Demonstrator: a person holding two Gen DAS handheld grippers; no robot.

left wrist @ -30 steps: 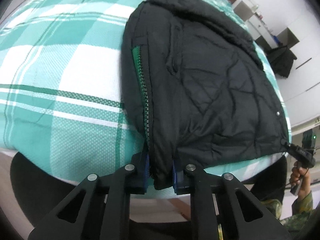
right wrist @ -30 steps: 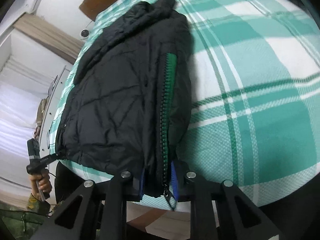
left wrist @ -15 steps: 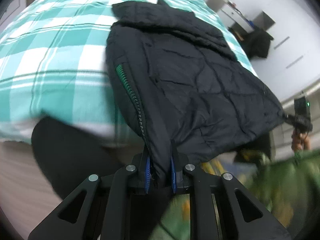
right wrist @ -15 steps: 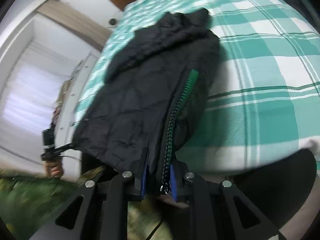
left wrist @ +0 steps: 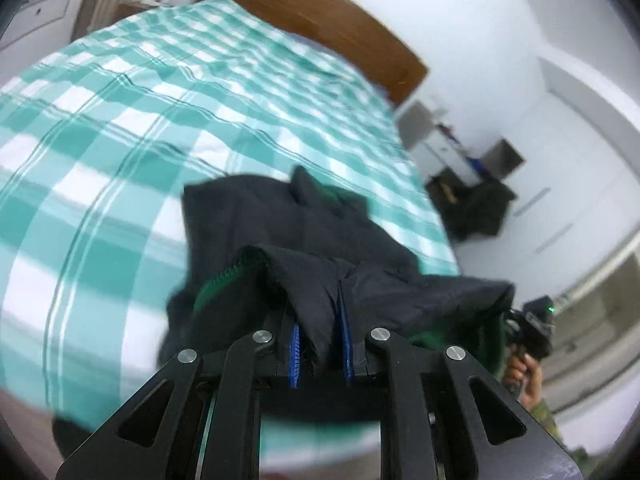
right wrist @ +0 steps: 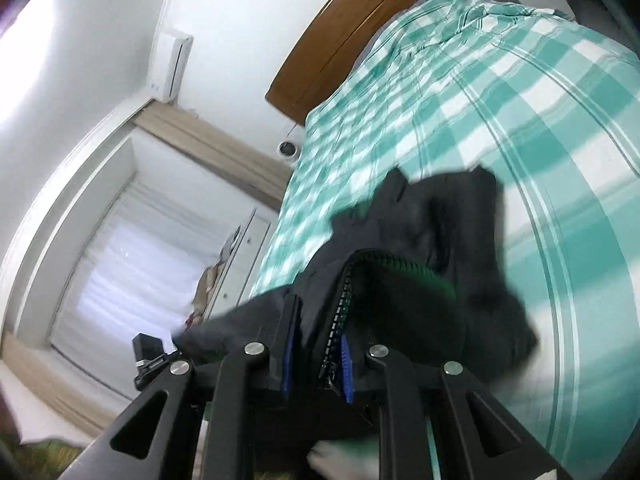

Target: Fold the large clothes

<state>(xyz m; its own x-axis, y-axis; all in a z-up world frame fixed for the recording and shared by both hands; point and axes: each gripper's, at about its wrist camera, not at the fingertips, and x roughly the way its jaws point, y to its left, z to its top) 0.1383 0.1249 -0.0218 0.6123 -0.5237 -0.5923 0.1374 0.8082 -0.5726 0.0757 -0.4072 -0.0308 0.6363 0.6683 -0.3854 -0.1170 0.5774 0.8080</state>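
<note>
A black quilted jacket (left wrist: 280,220) with green lining and a zipper hangs lifted by its hem over the green-and-white checked bed (left wrist: 120,120). My left gripper (left wrist: 320,352) is shut on one hem corner, blue pads pressing the black fabric. My right gripper (right wrist: 316,360) is shut on the other hem corner of the jacket (right wrist: 440,232), right at the zipper (right wrist: 340,312). The hem is raised and arched toward the collar, which still lies on the bed. Across the stretched hem the other hand-held gripper shows in each view: the right one (left wrist: 536,332), the left one (right wrist: 152,360).
A wooden headboard (left wrist: 320,16) closes the far end of the bed. A dark pile of clothes (left wrist: 472,208) and small furniture stand on the floor beside it. In the right wrist view, a wall air conditioner (right wrist: 172,64) and a curtained window (right wrist: 132,272).
Both grippers rose and swung forward with the jacket's hem. The jacket, flat on the bed a second ago, is now lifted and bunching toward its collar.
</note>
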